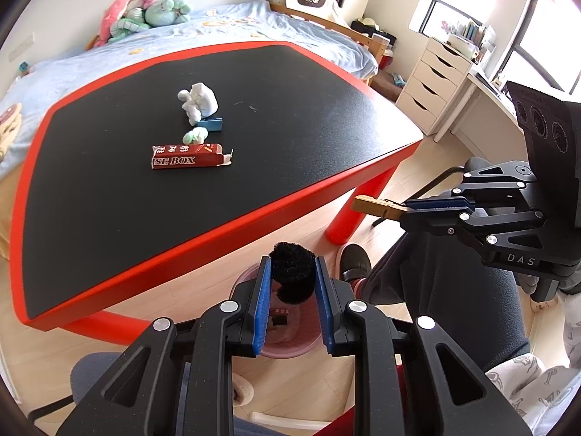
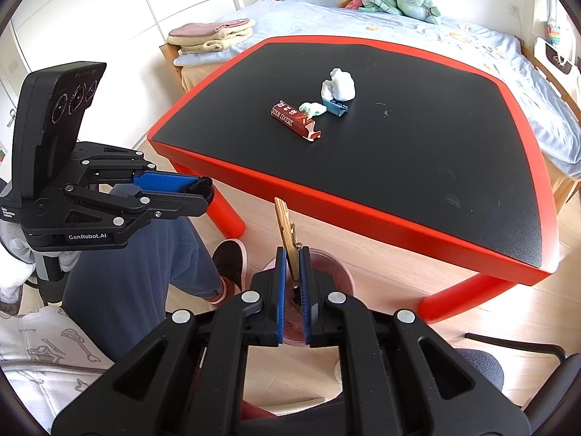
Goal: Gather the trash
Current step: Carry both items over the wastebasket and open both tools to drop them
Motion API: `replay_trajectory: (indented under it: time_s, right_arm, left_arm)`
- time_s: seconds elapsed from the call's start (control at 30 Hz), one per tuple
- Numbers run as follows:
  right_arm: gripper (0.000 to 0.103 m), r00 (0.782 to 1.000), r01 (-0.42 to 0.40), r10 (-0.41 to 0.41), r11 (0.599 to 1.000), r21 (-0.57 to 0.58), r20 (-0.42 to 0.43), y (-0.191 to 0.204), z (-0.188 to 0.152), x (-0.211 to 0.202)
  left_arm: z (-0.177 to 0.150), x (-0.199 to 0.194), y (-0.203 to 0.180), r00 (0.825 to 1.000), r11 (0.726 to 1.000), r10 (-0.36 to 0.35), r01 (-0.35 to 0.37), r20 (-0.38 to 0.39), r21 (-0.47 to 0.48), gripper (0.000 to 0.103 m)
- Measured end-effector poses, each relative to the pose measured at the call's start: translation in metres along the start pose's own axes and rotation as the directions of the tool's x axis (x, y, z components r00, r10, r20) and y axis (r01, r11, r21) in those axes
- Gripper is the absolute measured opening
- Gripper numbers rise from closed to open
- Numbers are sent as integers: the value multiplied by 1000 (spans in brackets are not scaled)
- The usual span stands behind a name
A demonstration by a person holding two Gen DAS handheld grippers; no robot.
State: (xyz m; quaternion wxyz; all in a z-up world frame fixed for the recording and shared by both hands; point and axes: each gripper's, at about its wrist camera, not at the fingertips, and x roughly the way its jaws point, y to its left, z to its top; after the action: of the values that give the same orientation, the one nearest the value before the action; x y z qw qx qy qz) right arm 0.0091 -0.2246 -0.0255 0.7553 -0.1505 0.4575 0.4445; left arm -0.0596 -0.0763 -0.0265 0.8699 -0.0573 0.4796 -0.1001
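My left gripper (image 1: 292, 264) is shut on a black fuzzy ball (image 1: 292, 276) and hangs over a pink bin (image 1: 287, 348) on the floor. My right gripper (image 2: 293, 254) is shut on a wooden clothespin (image 2: 286, 230), also above the pink bin (image 2: 339, 267). Each gripper shows in the other's view: the right gripper (image 1: 406, 209) with its clothespin (image 1: 376, 206), the left gripper (image 2: 198, 189) with its ball (image 2: 203, 184). On the black table (image 1: 290, 109) lie a red carton (image 1: 189, 156), a green-white wad (image 1: 196, 135), a small blue piece (image 1: 211, 124) and crumpled white tissue (image 1: 199, 103).
The table has a red rim (image 2: 363, 200) and red legs (image 1: 348, 218) close to the bin. A person's trousered leg (image 2: 145, 272) and shoe (image 1: 354, 261) stand beside the bin. A bed (image 2: 399, 25) lies behind the table, white drawers (image 1: 432, 83) at the right, a chair arm (image 2: 515, 343) nearby.
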Motion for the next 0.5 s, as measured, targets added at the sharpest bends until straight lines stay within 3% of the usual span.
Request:
replay_trajectory:
  time_s: [0.23,0.27,0.3,0.33,0.37,0.4,0.5]
  right_arm:
    - [8,999,-32,32,1000,2,-4,-1,0,3]
    - [17,1000,-30,30,1000,3,-2,-2,0,4]
    - [31,1000,-26,26,1000,6,2,-3,1,4]
    - [69,1000,-19,19,1000,14,12,-5,-1,2]
    - [87,1000,-9,9,1000,29,29,-8,-1,0]
    - [88,999,-5,3,999,41,37,-10,-1,-1]
    - [96,999,29,-31,998,58,21,-14,-2,2]
  left_arm:
    - [0,3,-2,1000,1000,-22,22,-6,0,28]
    - [0,4,-1,1000,1000,-25,25,-8,0,32]
    - [0,5,0,1000,1000,-26,26,-8,0,50]
    - [0,4,0,1000,1000,-21,21,-1,-3,73]
    - [-1,3,1,1000,1000,-10,10,14,-12,83]
    - [-1,2,3,1000,1000,1,0,28,-21,89]
    - [-1,1,8,999,999,35,-34,29,-40,95]
